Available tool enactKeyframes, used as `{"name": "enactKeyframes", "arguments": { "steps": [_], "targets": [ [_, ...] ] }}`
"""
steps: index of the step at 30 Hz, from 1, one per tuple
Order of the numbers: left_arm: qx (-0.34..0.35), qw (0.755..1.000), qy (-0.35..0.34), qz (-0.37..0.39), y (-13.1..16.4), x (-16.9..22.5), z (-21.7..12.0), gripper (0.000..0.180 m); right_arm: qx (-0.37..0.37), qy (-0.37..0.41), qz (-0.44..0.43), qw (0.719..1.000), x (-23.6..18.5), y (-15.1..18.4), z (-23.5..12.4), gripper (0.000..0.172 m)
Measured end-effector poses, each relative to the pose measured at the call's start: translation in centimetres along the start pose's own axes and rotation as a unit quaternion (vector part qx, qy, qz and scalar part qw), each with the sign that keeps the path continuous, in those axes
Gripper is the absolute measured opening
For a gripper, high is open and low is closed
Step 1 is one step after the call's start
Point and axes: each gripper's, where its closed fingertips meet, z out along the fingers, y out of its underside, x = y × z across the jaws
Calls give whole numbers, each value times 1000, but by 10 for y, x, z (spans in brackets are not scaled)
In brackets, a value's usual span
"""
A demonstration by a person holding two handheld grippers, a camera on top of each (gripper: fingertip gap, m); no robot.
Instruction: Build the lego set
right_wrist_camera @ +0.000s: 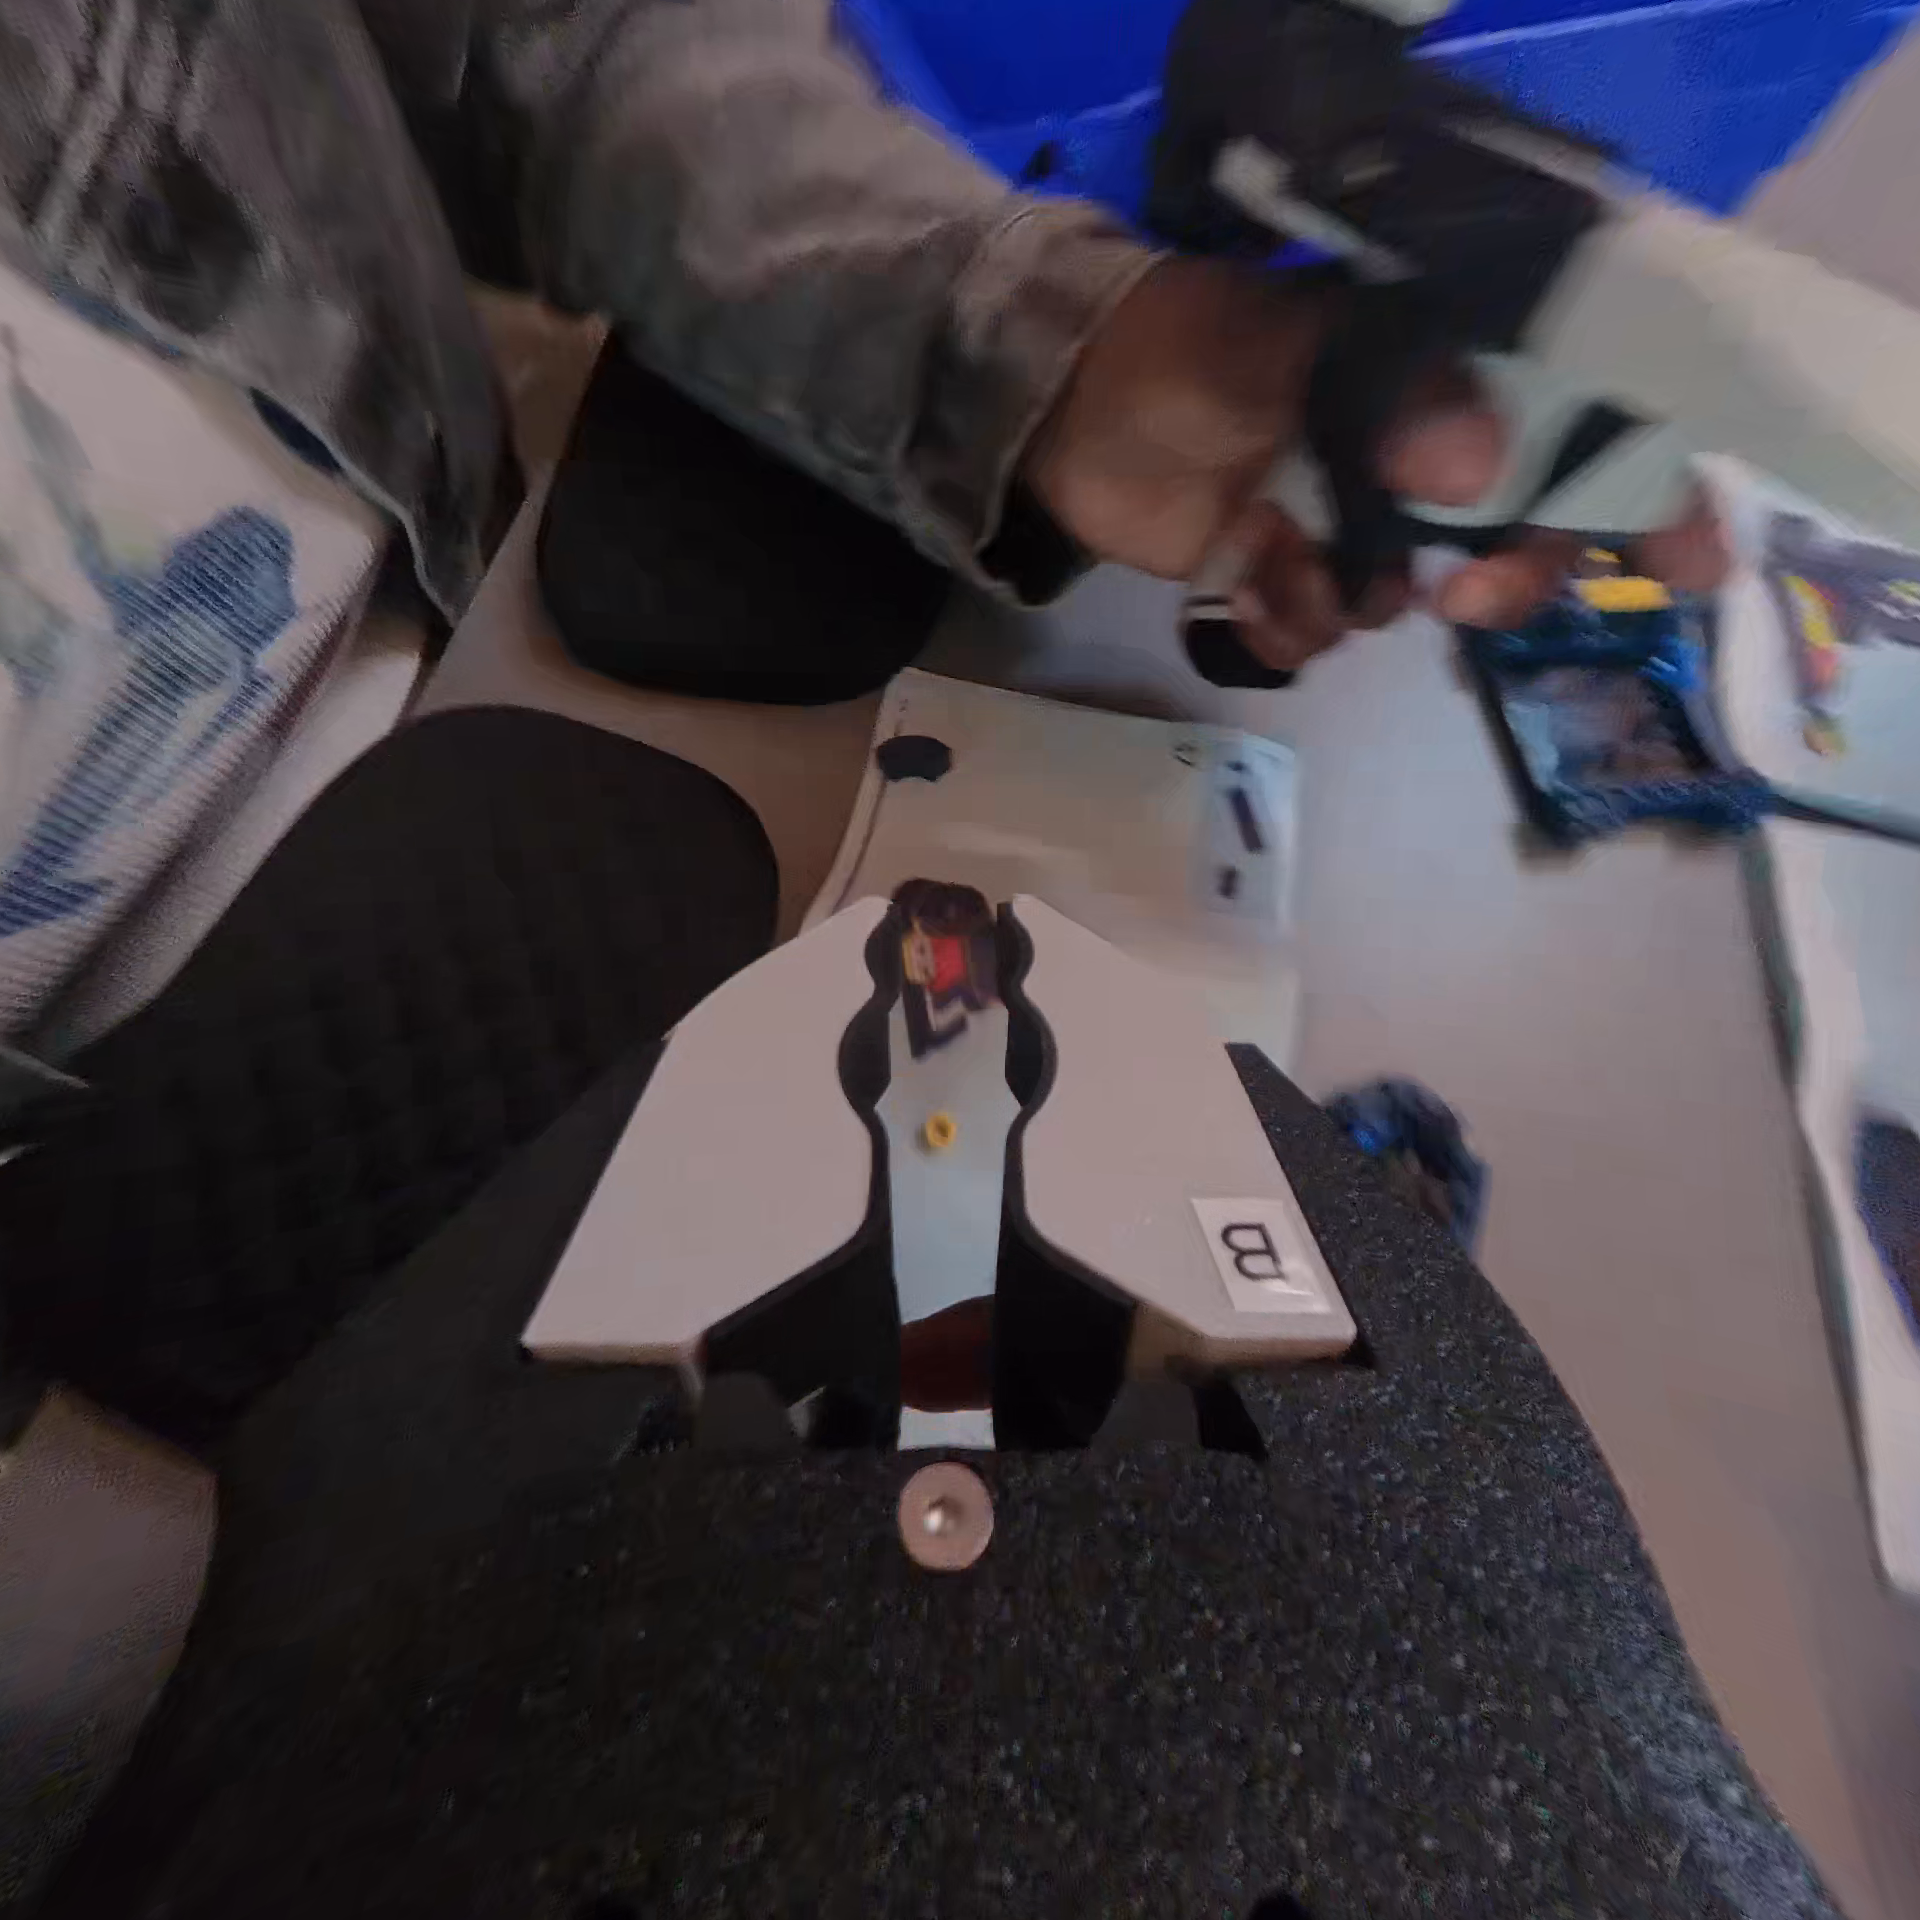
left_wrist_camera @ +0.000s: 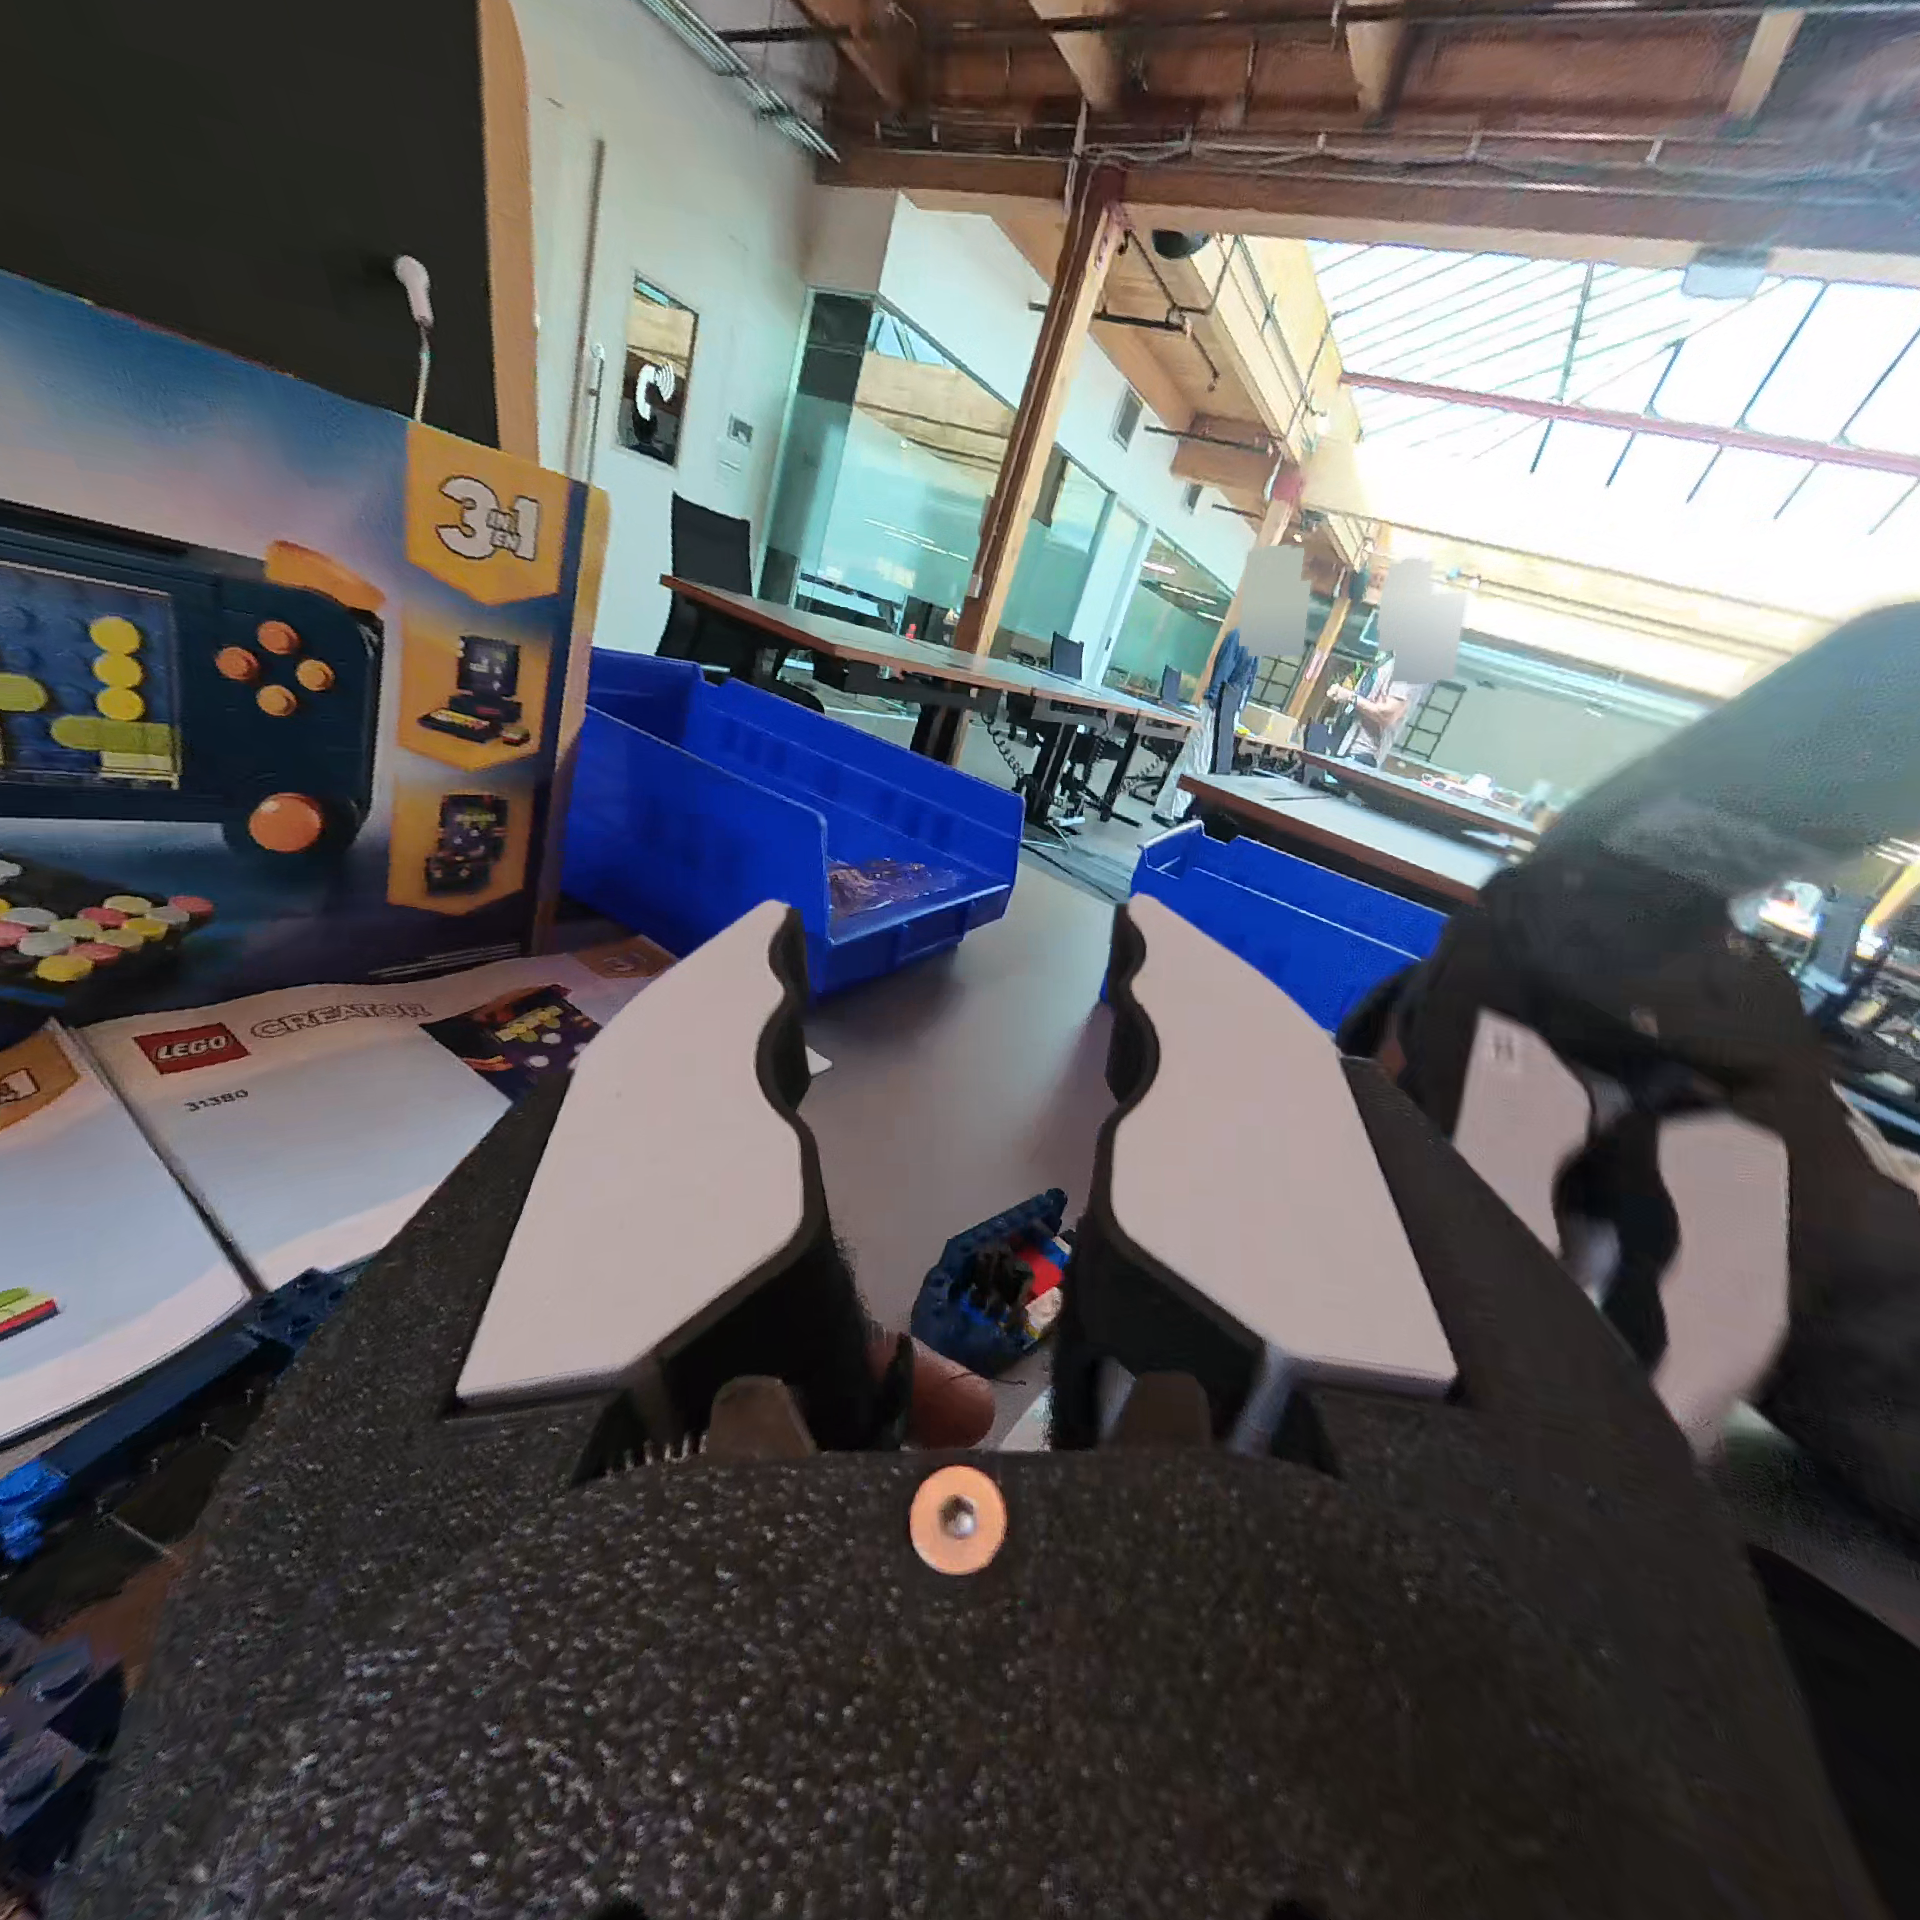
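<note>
My right hand-held gripper (right_wrist_camera: 951, 961) pinches a small dark brick piece (right_wrist_camera: 940, 961) at its tips, lifted off the counter (right_wrist_camera: 1455, 1039). My left hand-held gripper (left_wrist_camera: 956, 997) gapes empty; brick cluster (left_wrist_camera: 997, 1288) below, blue bin (left_wrist_camera: 790, 831) beyond.

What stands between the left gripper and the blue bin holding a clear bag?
Nothing visible. Only bare table lies between the left gripper and the blue bin; the small brick build lies nearer the camera.
</note>
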Motion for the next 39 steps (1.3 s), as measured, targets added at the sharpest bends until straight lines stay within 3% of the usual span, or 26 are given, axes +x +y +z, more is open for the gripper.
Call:
{"name": "enactKeyframes", "arguments": {
  "steps": [3, 5, 11, 17, 20, 24, 27, 30, 32, 35, 39],
  "targets": [
    [15, 1000, -14, -6, -5, -5, -3, 54, -31, -39, -48, 998, -14, 1, 54, 17],
    [19, 1000, -16, -8, -7, -6, -5, 54, -37, -50, -90, 994, -16, -1, 72, 17],
    [22, 999, -13, -24, -8, -7, -6, 53, -82, -79, -214, 970, -7, 0, 89, 18],
    [16, 999, -11, -27, -7, -8, -6, 52, -103, -133, -243, 955, -13, 8, 104, 17],
    [15, 999, -14, -25, -8, -9, -7, 52, -100, -87, -211, 969, 0, 7, 93, 16],
    [-8, 1000, -14, -14, -5, -9, -7, 49, -80, 58, -114, 989, 44, 8, 41, 16],
    [-93, 993, 72, -14, 17, 18, -1, 40, -70, 164, -57, 982, 75, 15, -6, 16],
    [-226, 965, 131, -12, 61, 41, -1, 35, -95, 234, -74, 965, 88, 20, -30, 16],
    [-268, 952, 148, -26, 79, 51, -1, 34, -89, 250, -98, 959, 87, 15, -33, 16],
    [-281, 940, 174, -84, 85, 62, 0, 33, -79, 268, -128, 952, 87, 7, -34, 16],
    [-251, 925, 212, -190, 71, 69, -1, 29, -85, 276, -150, 946, 87, 4, -34, 16]
  ]
}}
